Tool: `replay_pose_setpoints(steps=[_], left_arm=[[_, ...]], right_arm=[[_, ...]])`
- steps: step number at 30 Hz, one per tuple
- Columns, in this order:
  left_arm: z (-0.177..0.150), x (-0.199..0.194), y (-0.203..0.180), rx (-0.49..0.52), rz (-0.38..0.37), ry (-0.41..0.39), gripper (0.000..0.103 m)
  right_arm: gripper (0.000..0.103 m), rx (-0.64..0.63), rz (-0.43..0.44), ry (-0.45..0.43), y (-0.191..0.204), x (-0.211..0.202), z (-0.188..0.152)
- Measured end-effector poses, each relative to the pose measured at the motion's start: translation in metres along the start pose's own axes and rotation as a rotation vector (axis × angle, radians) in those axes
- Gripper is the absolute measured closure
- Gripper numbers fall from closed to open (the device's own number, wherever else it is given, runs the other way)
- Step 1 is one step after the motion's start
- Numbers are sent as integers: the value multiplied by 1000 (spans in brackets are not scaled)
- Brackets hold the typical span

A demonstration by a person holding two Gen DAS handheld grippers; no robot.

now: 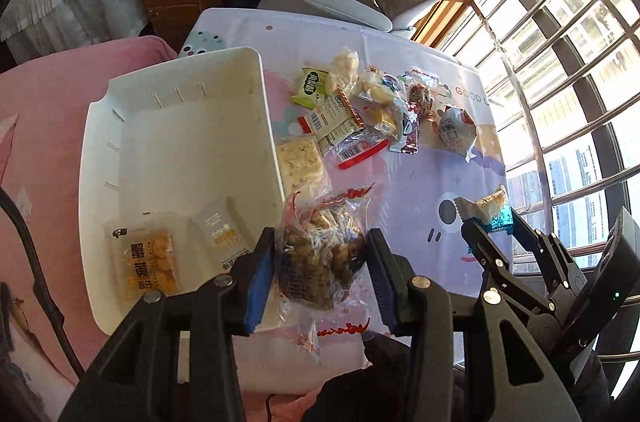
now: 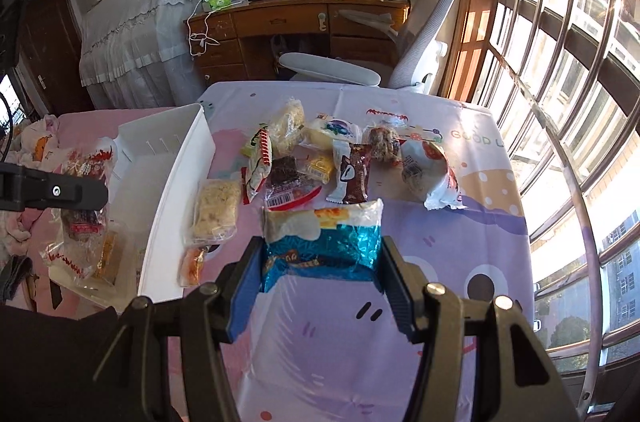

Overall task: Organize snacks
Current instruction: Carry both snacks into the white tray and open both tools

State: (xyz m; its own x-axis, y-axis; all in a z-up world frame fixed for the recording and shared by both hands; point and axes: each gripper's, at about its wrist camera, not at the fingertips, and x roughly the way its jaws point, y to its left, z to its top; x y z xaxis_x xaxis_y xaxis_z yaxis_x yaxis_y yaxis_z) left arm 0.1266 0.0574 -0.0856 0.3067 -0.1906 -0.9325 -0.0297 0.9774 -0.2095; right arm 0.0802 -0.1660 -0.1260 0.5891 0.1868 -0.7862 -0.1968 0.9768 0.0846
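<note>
left fingers [image 1: 320, 262] clamping a clear-wrapped brown snack [image 1: 320, 254] beside the white bin [image 1: 180, 126]; right fingers [image 2: 322, 262] clamping a blue foil packet [image 2: 324, 242] over the bench [image 2: 460, 242], loose snacks [image 2: 320, 158] at twelve o'clock.

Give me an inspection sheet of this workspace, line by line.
Surface: table under a pastel cartoon cloth.
Job's things: white bin on the left holding two packets; a pile of snacks loose on the cloth.
Clutter: nothing seen.
Grippers: left gripper shut on a clear bag by the bin's corner; right gripper shut on a blue packet.
Cables: white cord hanging at the desk.
Surroundings: wooden desk, grey chair, barred window, pink bedding.
</note>
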Motion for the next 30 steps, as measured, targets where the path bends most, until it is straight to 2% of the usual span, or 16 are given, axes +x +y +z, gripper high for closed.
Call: replay_pose_setpoints(steps=[16,23,30], left_arm=[[-13,-39,127,-41,-30,-87,59],[-14,-39,161,-44,-34,-95,59],[-16,-34,177,-58,-59,-108,59]], right_arm=[[46,-53,64,-117,126,-29,16],[45,-107,109,-144,175,-27,17],[45,-168,155,-149,210,-25,14]])
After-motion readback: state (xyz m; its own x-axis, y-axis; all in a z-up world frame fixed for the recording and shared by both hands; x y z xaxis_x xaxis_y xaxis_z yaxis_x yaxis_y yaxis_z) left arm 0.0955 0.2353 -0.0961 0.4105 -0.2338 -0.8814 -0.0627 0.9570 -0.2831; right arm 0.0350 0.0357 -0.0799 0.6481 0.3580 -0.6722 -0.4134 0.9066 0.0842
